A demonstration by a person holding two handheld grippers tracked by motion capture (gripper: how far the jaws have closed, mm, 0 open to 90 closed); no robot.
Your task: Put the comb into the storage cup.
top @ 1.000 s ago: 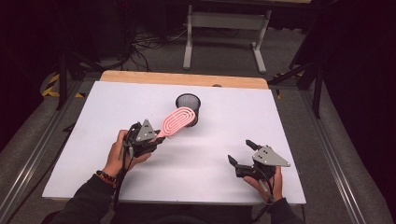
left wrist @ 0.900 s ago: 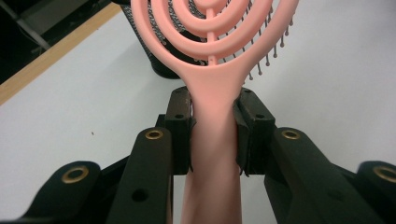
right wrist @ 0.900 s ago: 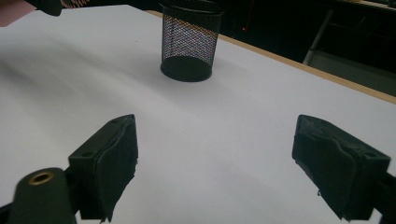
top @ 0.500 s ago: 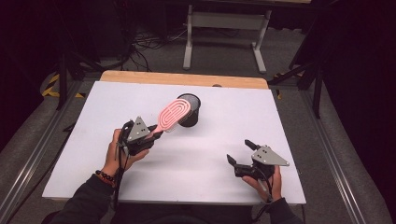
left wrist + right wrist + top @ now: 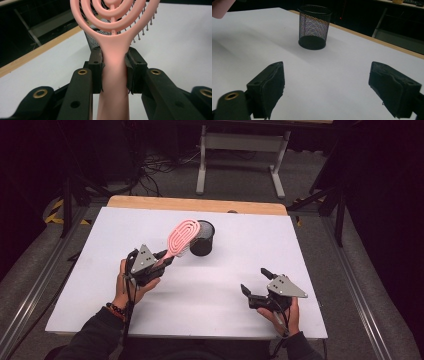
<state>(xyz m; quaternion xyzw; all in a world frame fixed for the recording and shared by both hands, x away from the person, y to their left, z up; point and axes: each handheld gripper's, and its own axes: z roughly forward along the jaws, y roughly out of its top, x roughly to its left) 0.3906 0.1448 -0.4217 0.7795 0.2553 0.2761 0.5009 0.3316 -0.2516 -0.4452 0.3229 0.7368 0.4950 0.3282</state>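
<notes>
Left gripper (image 5: 113, 72): jaws clenched on the brush (image 5: 113, 47) handle, one pad pressing each side just below the head. Brush head points up and away, tilted, held off the surface (image 5: 250, 285). From above, the head (image 5: 181, 237) sits just left of the mesh cup (image 5: 202, 238) and overlaps its rim edge; can't tell if they touch. Left hand (image 5: 132, 282) wraps the gripper body at left of centre.

Right gripper (image 5: 327, 87): jaws released, spread wide, nothing between them, bare surface below. It faces the cup (image 5: 313, 27), which stands upright well ahead of it. From above, the right gripper (image 5: 256, 287) sits low near the front right of the surface, well apart from brush and cup.
</notes>
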